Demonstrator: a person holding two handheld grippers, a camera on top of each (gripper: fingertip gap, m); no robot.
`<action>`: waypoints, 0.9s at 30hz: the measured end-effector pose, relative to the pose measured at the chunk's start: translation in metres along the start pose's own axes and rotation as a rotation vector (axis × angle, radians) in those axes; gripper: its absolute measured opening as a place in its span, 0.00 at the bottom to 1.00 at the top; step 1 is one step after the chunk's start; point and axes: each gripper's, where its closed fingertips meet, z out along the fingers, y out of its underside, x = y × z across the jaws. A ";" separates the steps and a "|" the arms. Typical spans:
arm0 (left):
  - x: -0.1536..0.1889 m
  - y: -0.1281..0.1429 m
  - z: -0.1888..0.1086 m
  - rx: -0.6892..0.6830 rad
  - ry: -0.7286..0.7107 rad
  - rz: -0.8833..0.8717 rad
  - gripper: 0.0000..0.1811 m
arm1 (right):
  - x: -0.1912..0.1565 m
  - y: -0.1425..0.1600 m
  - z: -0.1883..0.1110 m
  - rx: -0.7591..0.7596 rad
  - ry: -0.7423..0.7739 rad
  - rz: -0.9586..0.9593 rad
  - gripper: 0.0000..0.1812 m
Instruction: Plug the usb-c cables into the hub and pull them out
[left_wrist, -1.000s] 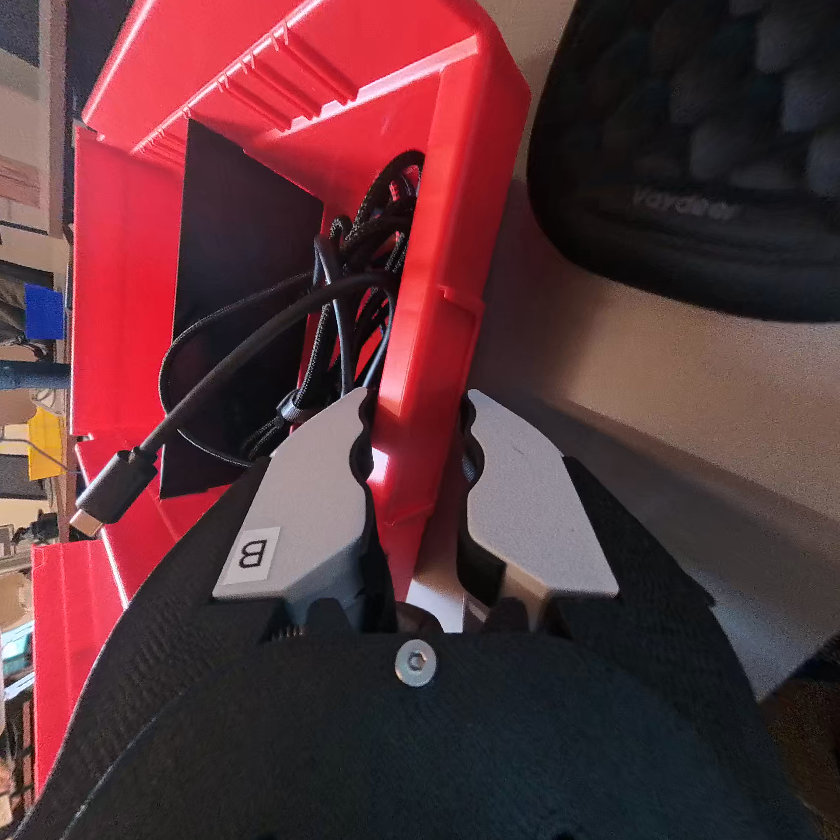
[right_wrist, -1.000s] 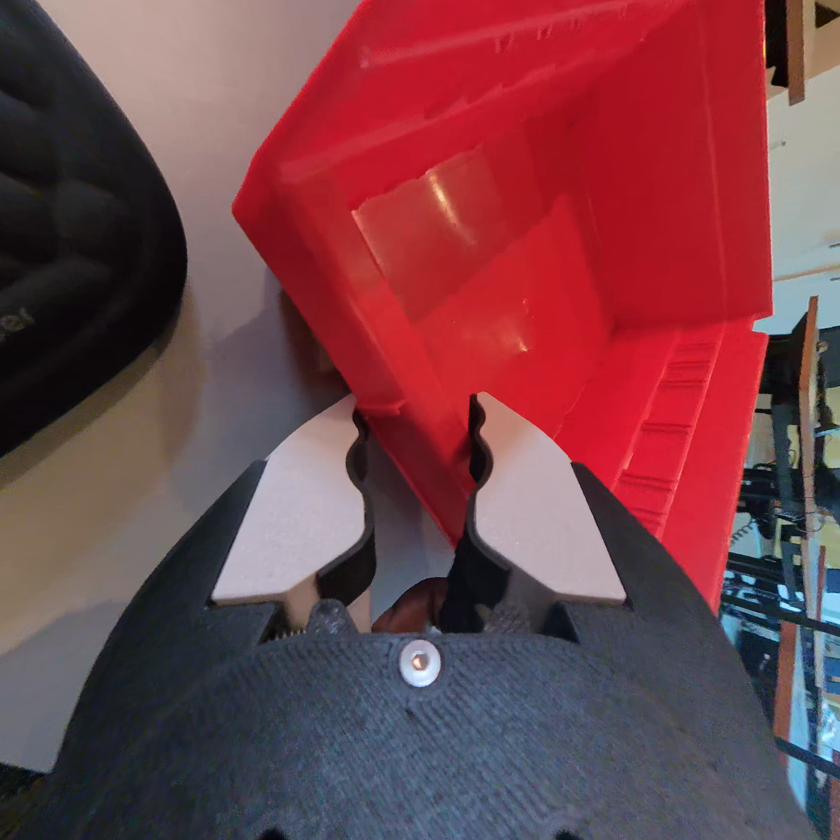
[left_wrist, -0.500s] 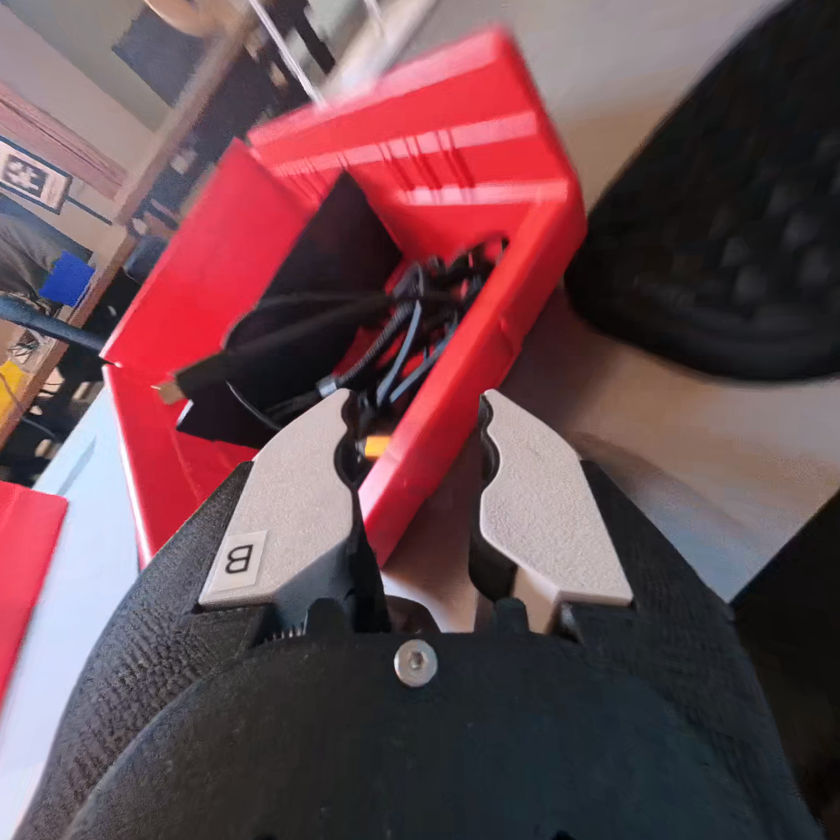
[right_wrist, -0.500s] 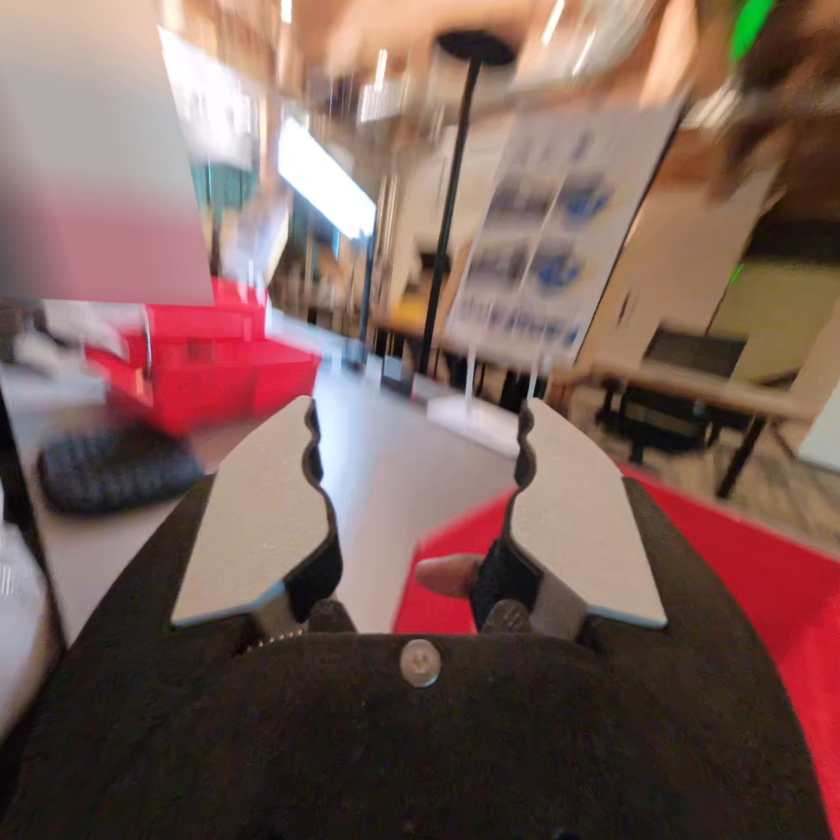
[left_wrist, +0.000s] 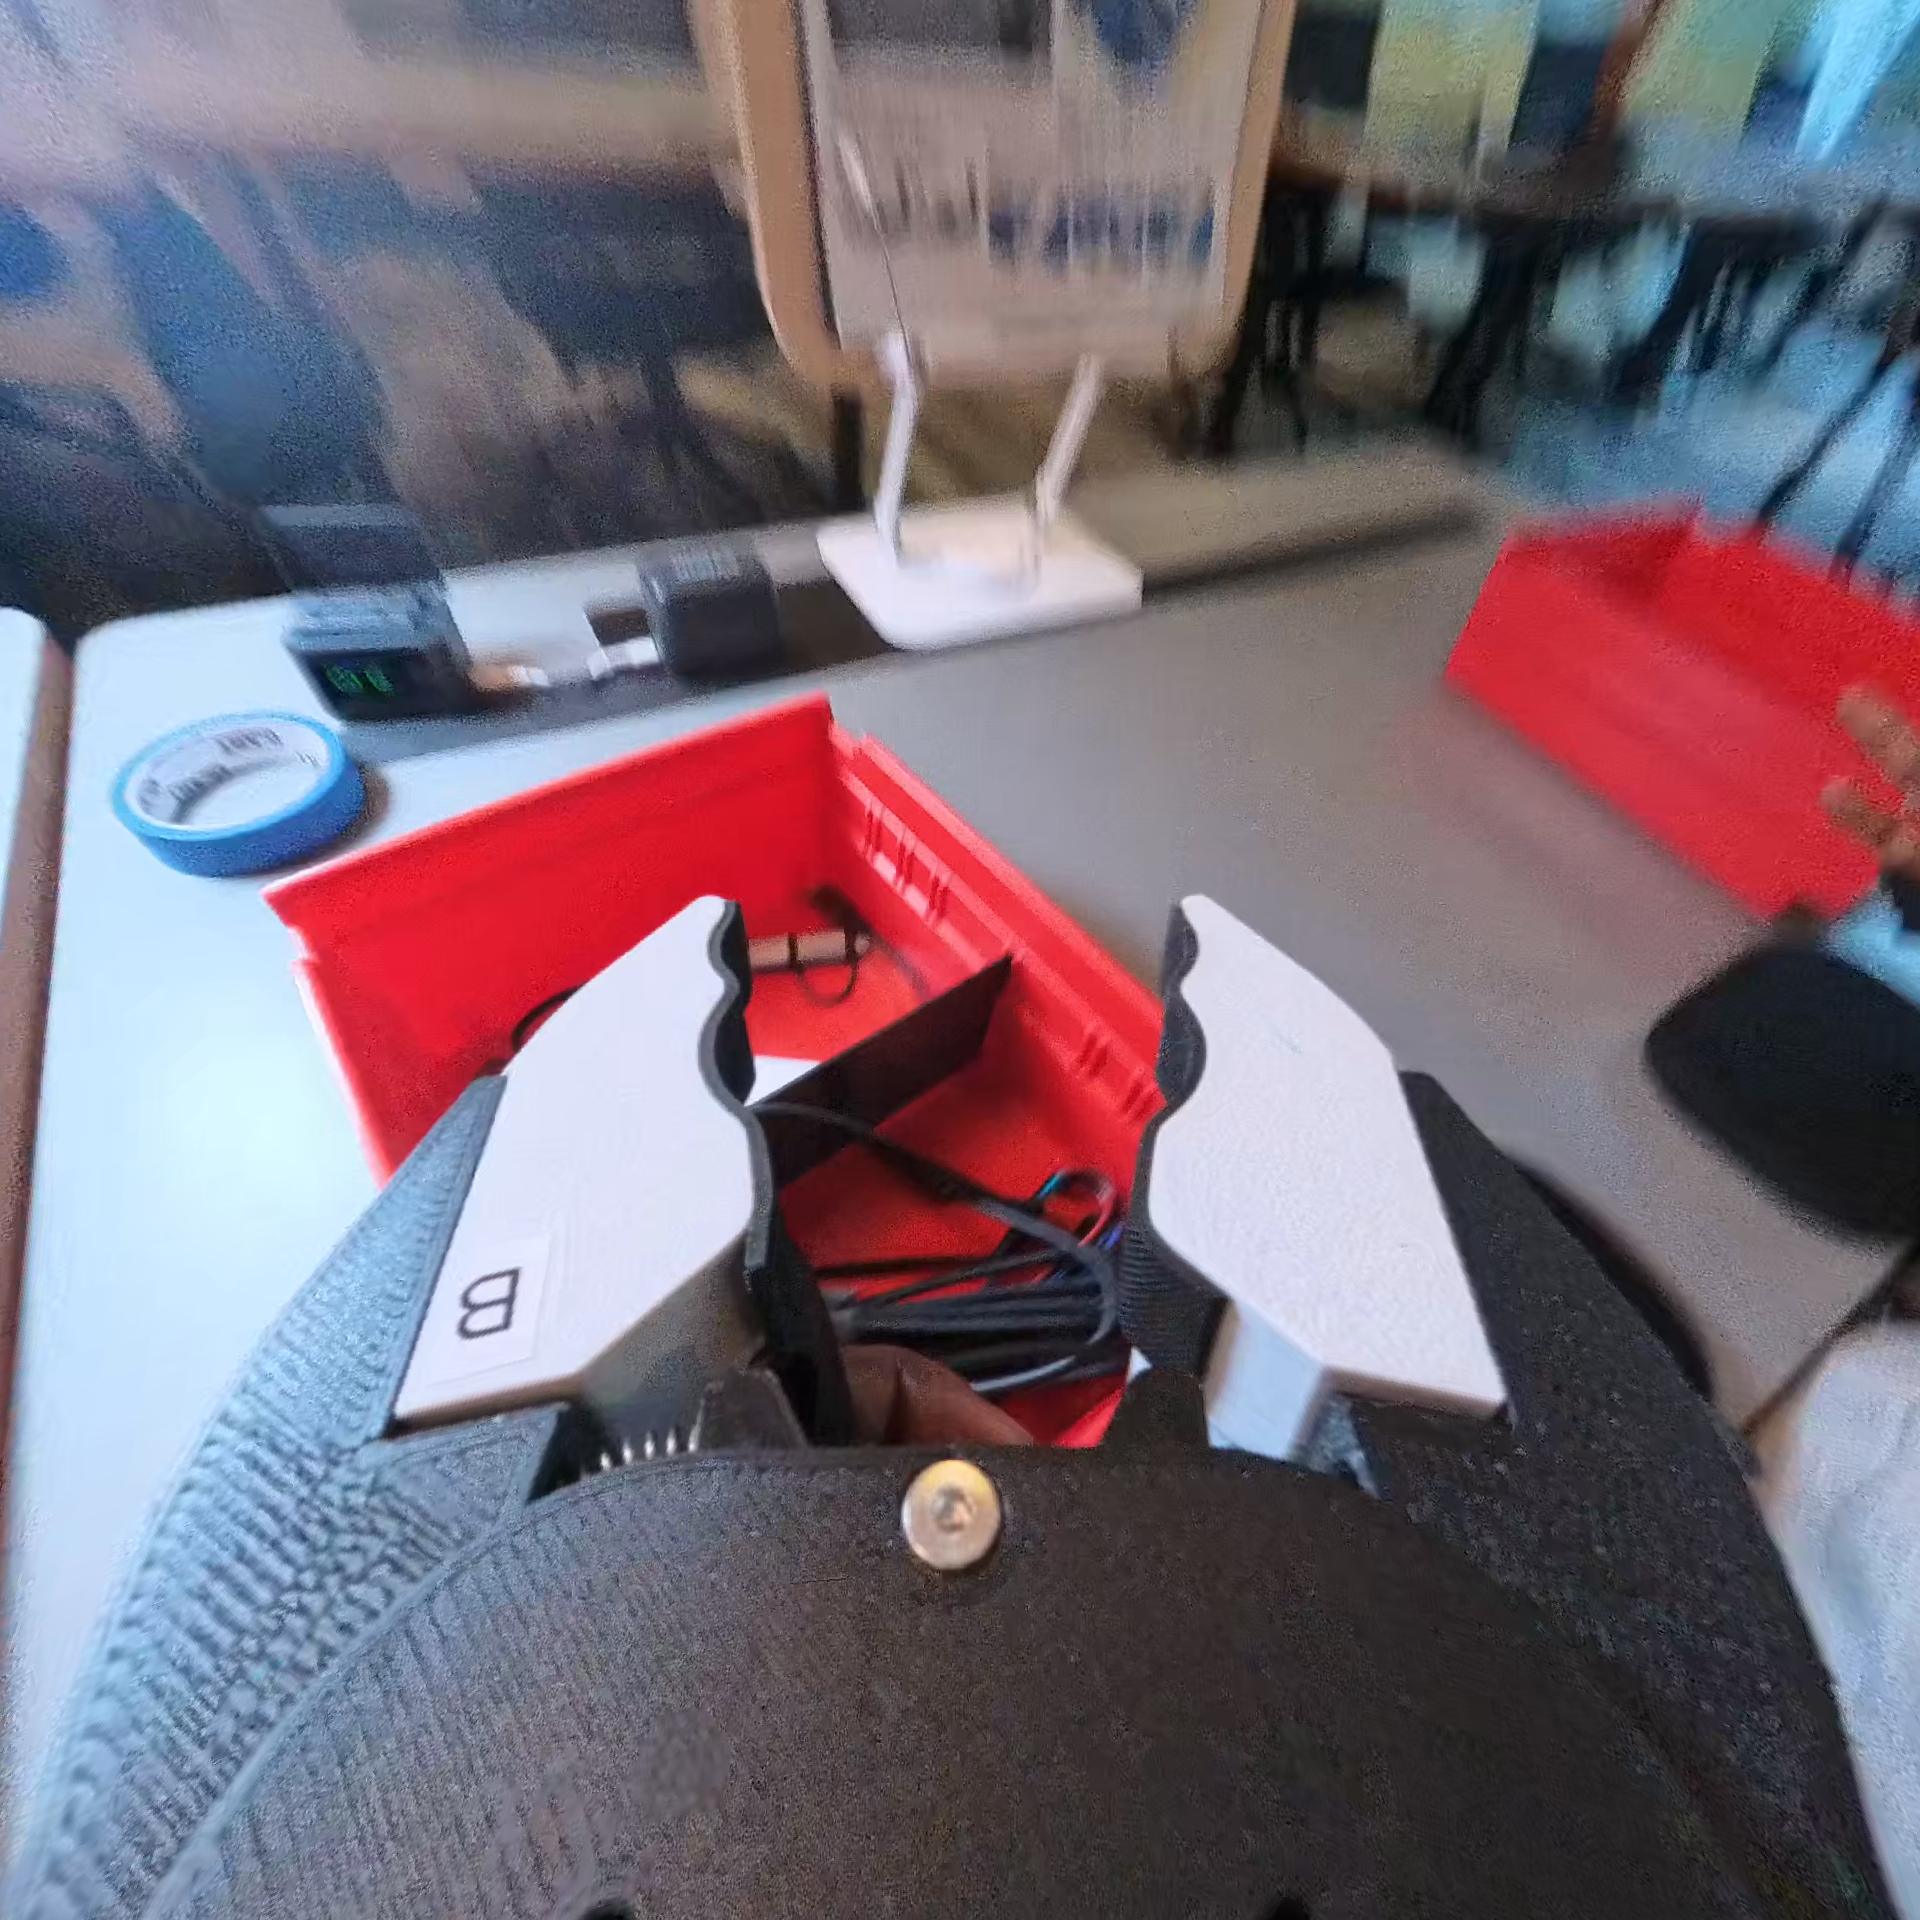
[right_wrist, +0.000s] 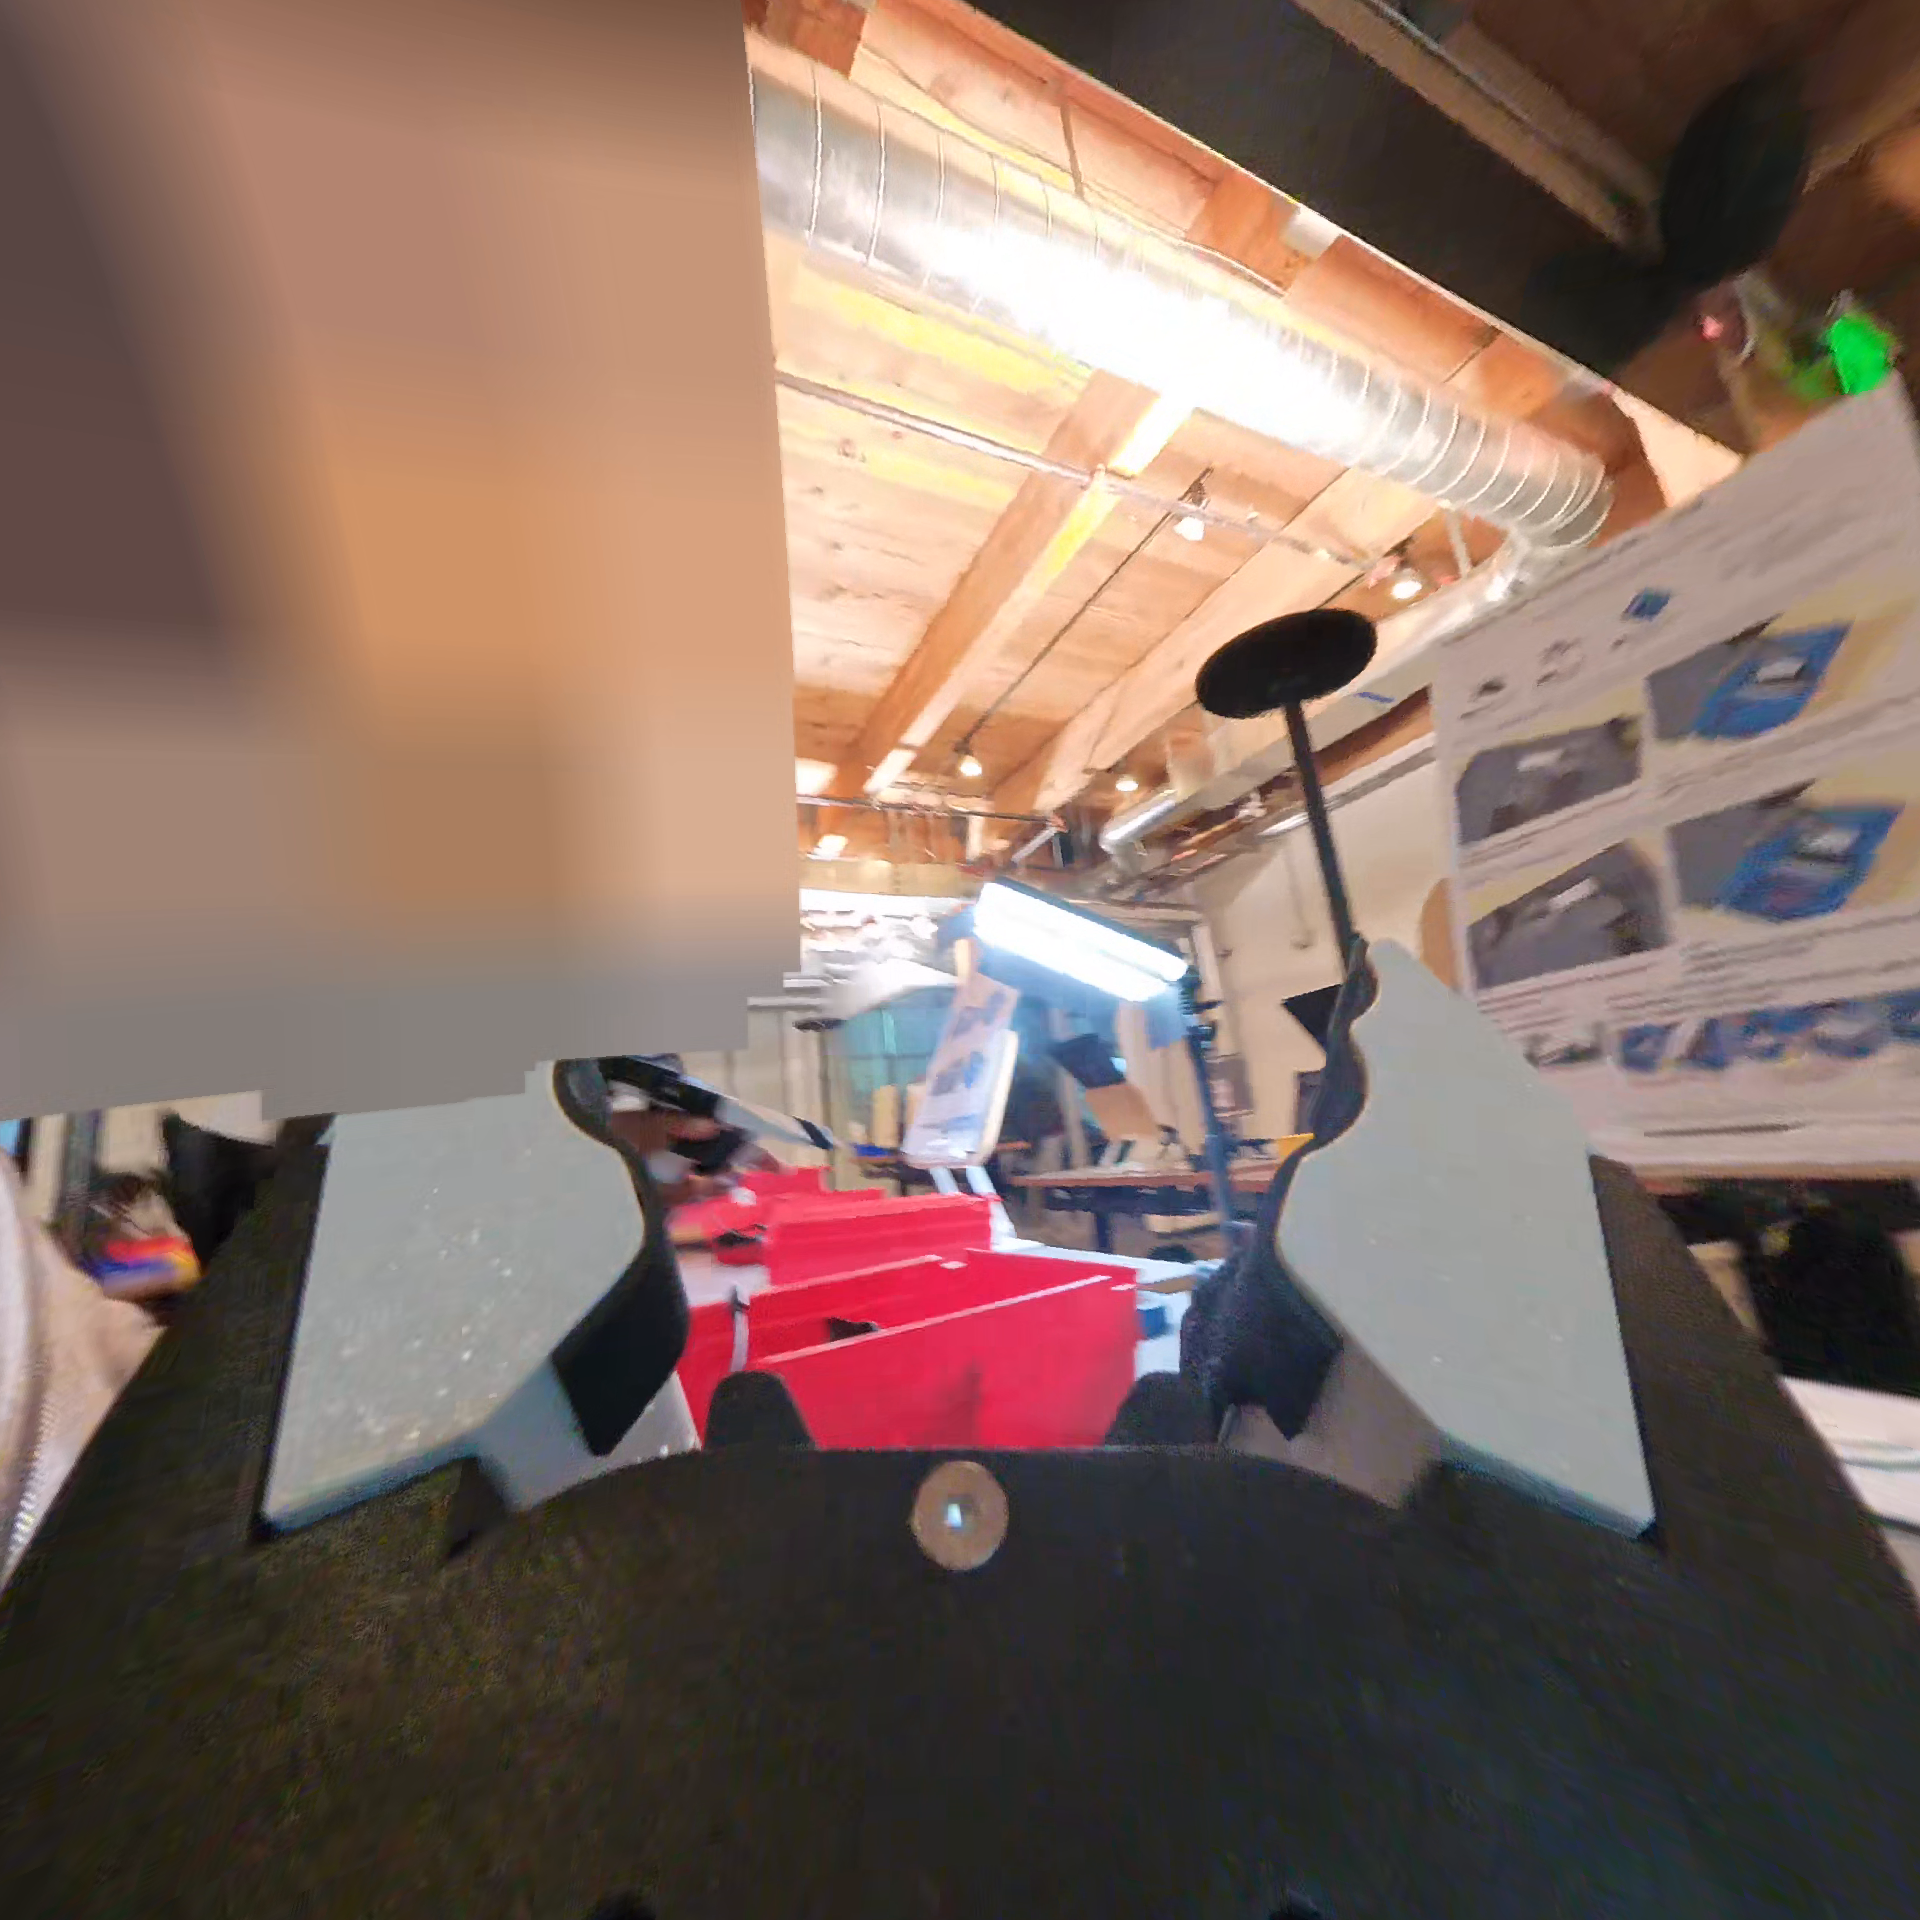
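A red bin (left_wrist: 582, 883) stands on the grey table, split by a black divider (left_wrist: 883, 1070). Its near compartment holds a bundle of black cables (left_wrist: 987, 1309). Its far compartment holds a small grey piece with a black cable (left_wrist: 805, 951); I cannot tell whether it is the hub. My left gripper (left_wrist: 956, 920) is open and empty, just above the bin's near end. My right gripper (right_wrist: 971, 1023) is wide open and empty, tilted up toward the room and ceiling; the cables do not show in its view.
A blue tape roll (left_wrist: 239, 790) lies left of the bin. Black devices (left_wrist: 384, 665) and a white stand base (left_wrist: 977, 582) sit at the table's back. A second red bin (left_wrist: 1683, 707), a hand (left_wrist: 1881, 790) and a black cushion (left_wrist: 1808, 1081) are right. Distant red bins (right_wrist: 935, 1330) show ahead. Across from one pair of fingers to the other is roughly 45 cm.
Both grippers let go of the red bins' walls and opened. The left bin went from tipped to upright on the table. The right gripper swung up and away.
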 end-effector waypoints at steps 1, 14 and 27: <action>-0.011 0.005 0.012 -0.118 0.020 0.095 0.39 | 0.001 0.005 0.001 0.016 -0.009 0.070 0.72; -0.107 0.114 0.094 -1.045 0.360 0.926 0.28 | 0.010 0.010 -0.004 0.041 0.003 0.148 0.67; -0.107 0.149 0.101 -1.307 0.544 1.119 0.16 | 0.020 0.019 -0.004 -0.003 0.057 0.127 0.63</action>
